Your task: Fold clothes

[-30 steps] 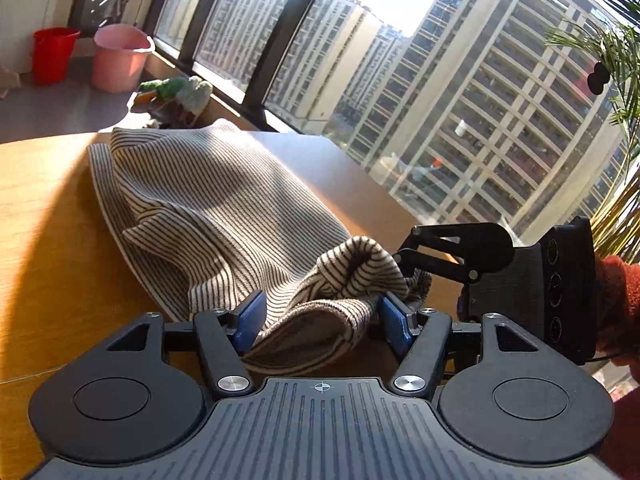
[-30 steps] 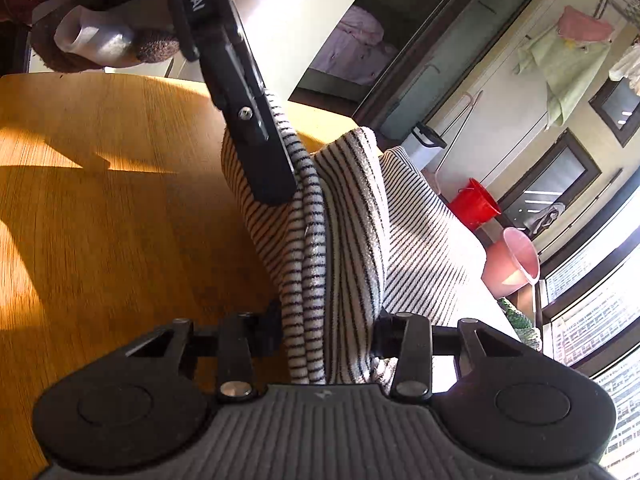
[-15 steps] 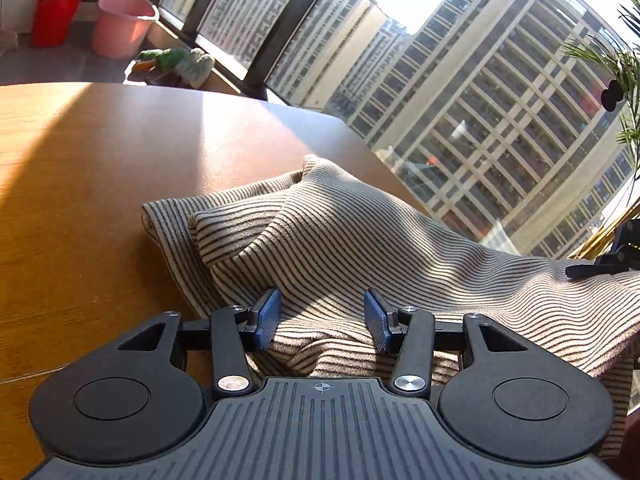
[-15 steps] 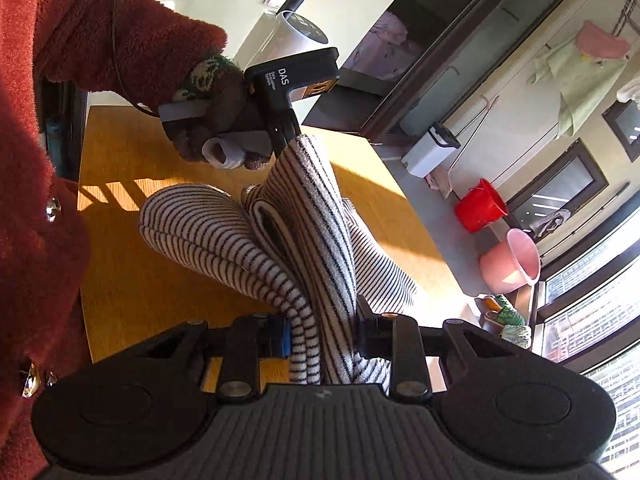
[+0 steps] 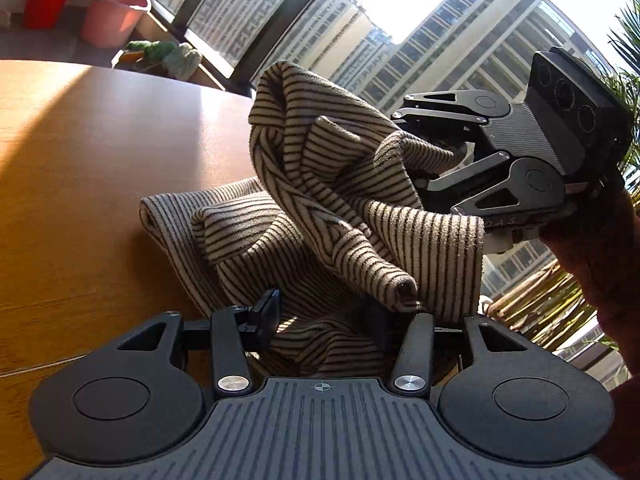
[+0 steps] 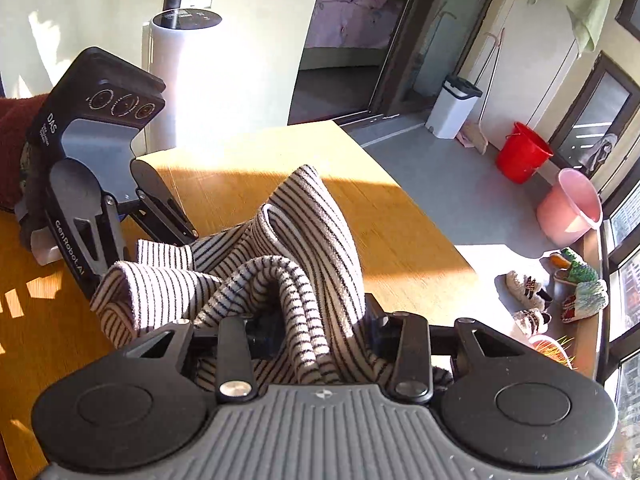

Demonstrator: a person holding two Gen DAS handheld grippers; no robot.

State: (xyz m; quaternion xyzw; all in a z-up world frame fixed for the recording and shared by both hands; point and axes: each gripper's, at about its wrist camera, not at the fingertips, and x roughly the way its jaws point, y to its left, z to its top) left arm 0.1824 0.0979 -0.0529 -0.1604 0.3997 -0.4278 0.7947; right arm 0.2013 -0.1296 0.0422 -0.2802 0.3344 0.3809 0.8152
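Striped knit garment is bunched and lifted off the wooden table, w/ its lower part resting in loose folds on the tabletop near the window-side edge.

Right gripper, seen in left wrist view: fingers clamped on a raised fold of the knit, holding it up above the table. Right wrist view agrees, cloth packed tight between the fingers. Judged purpose: keep one edge high so the fabric hangs and can be laid over.

Left gripper: fingers stand apart w/ cloth lying between them; no pinch visible, so not clamped. In right wrist view its fingertips sit just beside a cuff-like end of the knit, contact unclear. Judged purpose: positioned low to take a second hold.

Garment is crumpled, not flat; fold not neat as it lies. Risk: single-point hold lets the knit sag and twist.
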